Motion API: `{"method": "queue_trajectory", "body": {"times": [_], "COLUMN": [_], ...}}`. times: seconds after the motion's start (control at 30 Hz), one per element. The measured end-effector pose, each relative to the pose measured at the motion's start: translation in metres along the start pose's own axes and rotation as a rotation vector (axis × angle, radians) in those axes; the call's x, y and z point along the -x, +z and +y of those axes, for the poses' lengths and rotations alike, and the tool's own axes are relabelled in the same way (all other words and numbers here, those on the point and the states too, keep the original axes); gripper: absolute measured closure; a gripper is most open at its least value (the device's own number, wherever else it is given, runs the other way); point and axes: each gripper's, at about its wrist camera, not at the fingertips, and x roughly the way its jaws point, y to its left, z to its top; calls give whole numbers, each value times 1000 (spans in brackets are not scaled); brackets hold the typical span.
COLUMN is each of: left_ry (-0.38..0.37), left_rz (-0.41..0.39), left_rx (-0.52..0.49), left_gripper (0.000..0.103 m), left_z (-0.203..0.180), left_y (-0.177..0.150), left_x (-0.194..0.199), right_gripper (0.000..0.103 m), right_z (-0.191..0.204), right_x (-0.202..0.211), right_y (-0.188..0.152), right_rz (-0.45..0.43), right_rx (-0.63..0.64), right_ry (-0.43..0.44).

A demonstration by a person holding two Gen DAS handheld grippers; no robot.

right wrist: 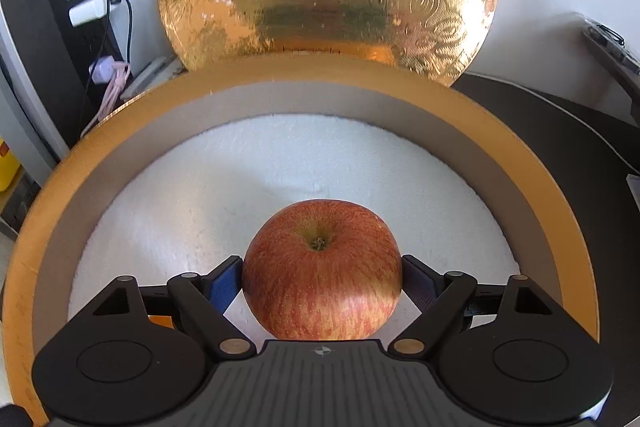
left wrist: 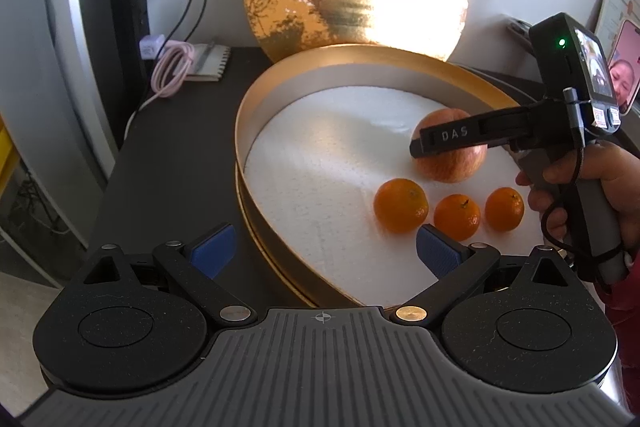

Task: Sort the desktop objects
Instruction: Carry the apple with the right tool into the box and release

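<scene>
The right gripper point(right wrist: 322, 281) is clasping the apple point(right wrist: 322, 269) inside the round gold box point(right wrist: 560, 187), tangerines point(left wrist: 401, 205) sitting at six o'clock. Releasing abruptly is likely risking it rolling into them.

Left gripper point(left wrist: 326, 251): seen from its own wrist camera, fingers reaching toward 12 o'clock, tilted downward; the blue pads point(left wrist: 212, 247) stand well apart with nothing between them.

Right gripper point(right wrist: 322, 287): pitched steeply down, its two blue pads at 9 and 3 o'clock of the apple point(right wrist: 322, 275), each pressed to a flank of the fruit.

Right gripper from the left wrist view point(left wrist: 436, 143): at about 2 o'clock of the left gripper, its near black finger reaching toward 9 o'clock across the apple's front.

Right hand point(left wrist: 576, 183): wrapped around the grey grip handle, knuckles toward 9 o'clock, a red sleeve below it.
</scene>
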Motion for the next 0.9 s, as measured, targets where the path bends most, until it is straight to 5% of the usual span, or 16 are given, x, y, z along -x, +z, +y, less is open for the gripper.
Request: {"method": "queue_trajectory", "body": {"times": [0.57, 0.9], "left_ry": [53, 123], "left_rz": [-17, 4], "left_rx": [-9, -64], "left_gripper": [4, 4], "left_z": [-9, -33], "left_y": [-6, -7], "left_x": [19, 26], "right_gripper": [8, 6], "right_z": [-19, -49], "right_x": [65, 130], "right_y": [-13, -75], "right_rz": [-155, -289], "right_rx": [-23, -111], "right_ry": [-17, 90]}}
